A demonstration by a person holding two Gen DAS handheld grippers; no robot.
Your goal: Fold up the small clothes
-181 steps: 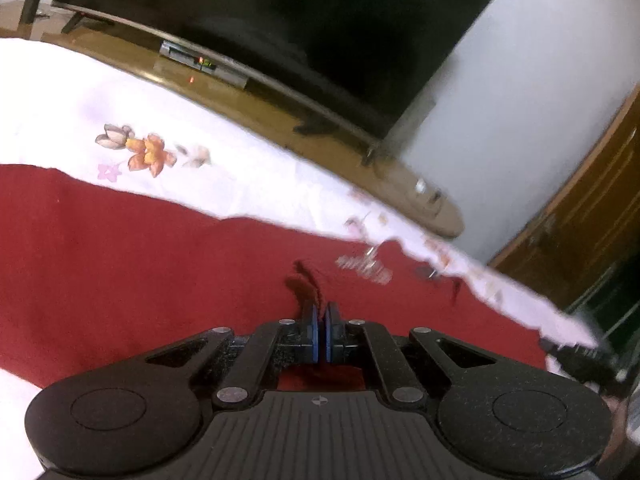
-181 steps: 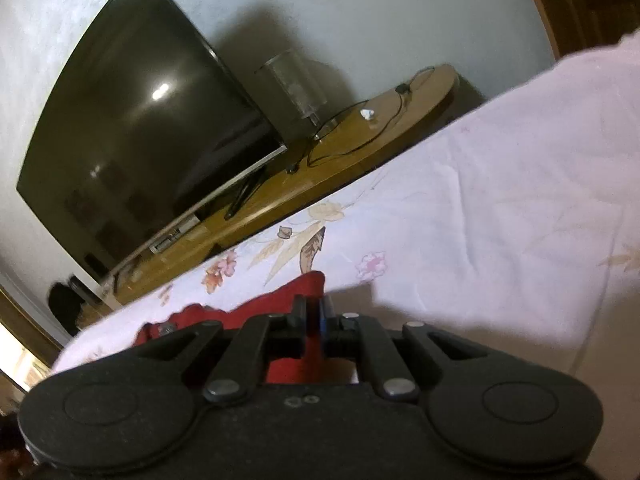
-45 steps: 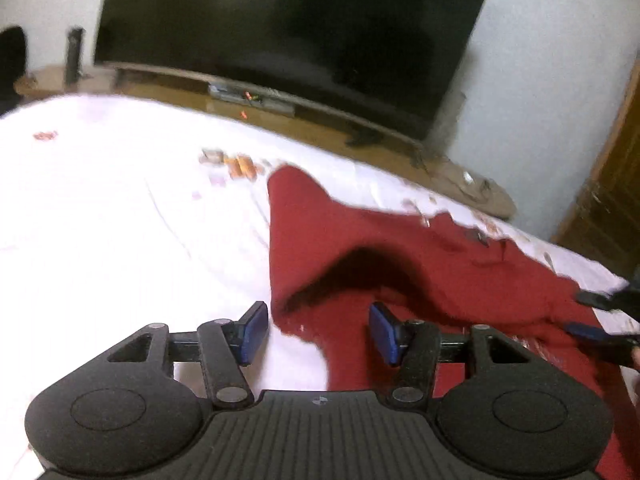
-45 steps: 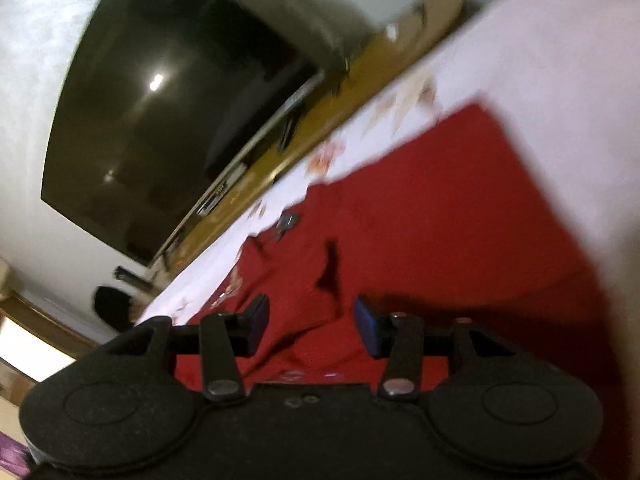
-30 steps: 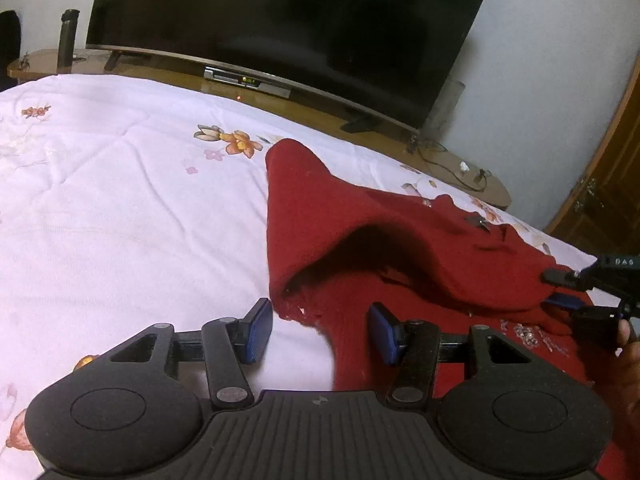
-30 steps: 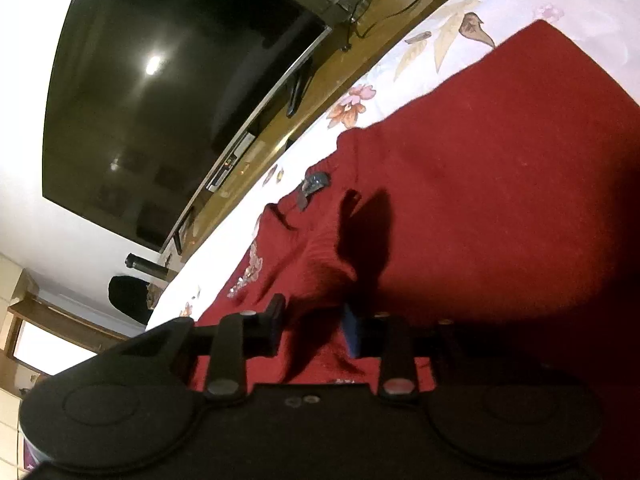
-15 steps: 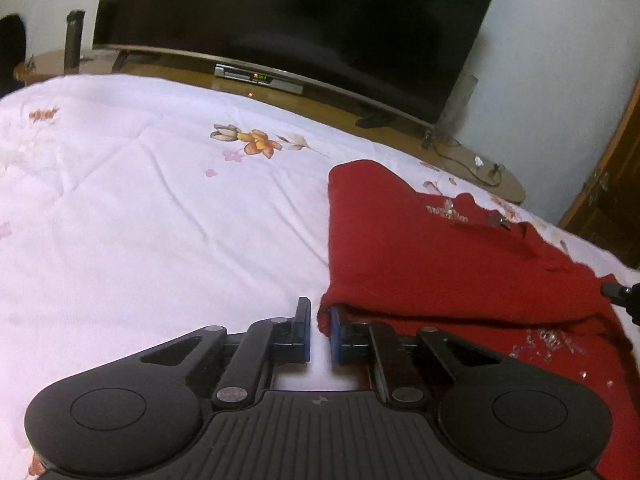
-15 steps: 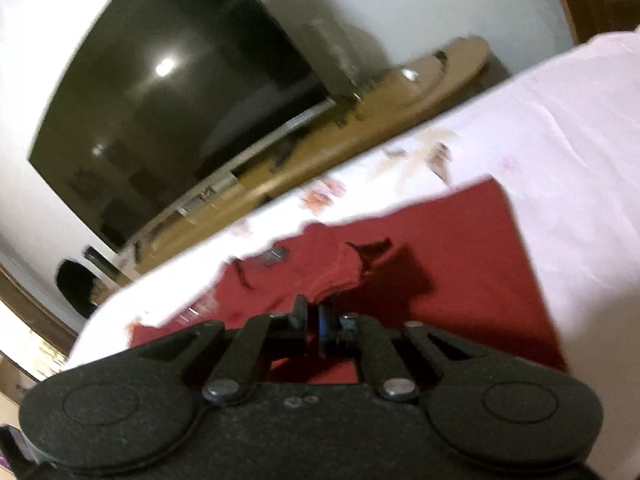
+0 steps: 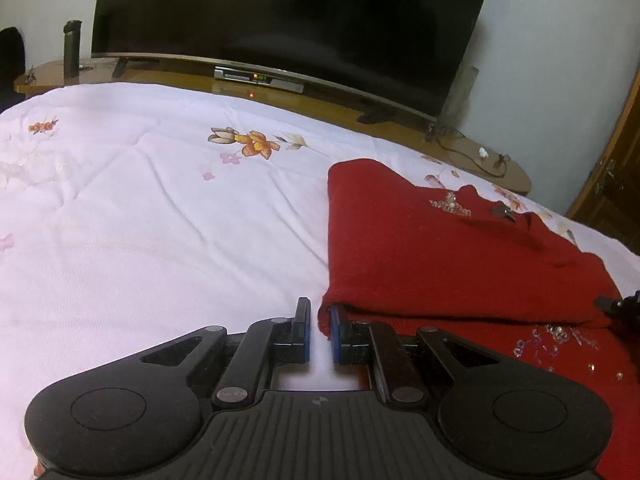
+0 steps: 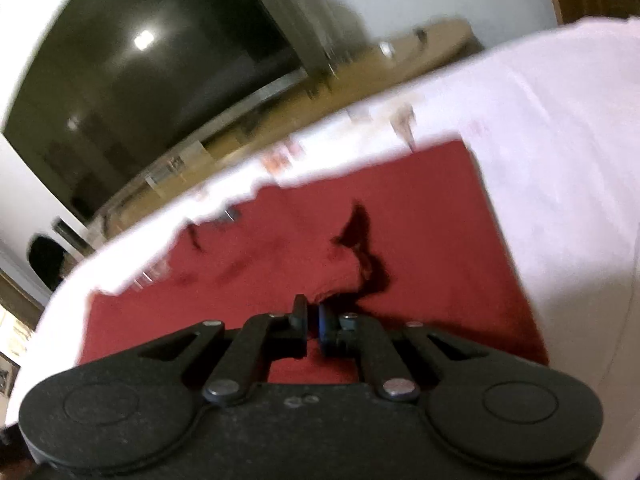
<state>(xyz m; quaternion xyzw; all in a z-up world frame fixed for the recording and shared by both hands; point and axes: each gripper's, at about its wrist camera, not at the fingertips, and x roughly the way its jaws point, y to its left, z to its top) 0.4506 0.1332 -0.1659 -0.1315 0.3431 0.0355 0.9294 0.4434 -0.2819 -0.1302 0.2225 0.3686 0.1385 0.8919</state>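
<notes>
Left gripper point(image 9: 319, 330) and right gripper point(image 10: 313, 324), both clenched on a red garment point(image 9: 448, 248) on the bed point(image 9: 160, 220).
We judge a fold is underway; next, carry the pinched near edges across together.

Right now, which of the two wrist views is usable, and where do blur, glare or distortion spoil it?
Left wrist view: sharp, evenly lit; fisheye bends the television edge, and the red sweater reads clearly. Right wrist view: motion blur smears the sweater's far edge and the TV stand; a lamp reflection glares on the screen.
</notes>
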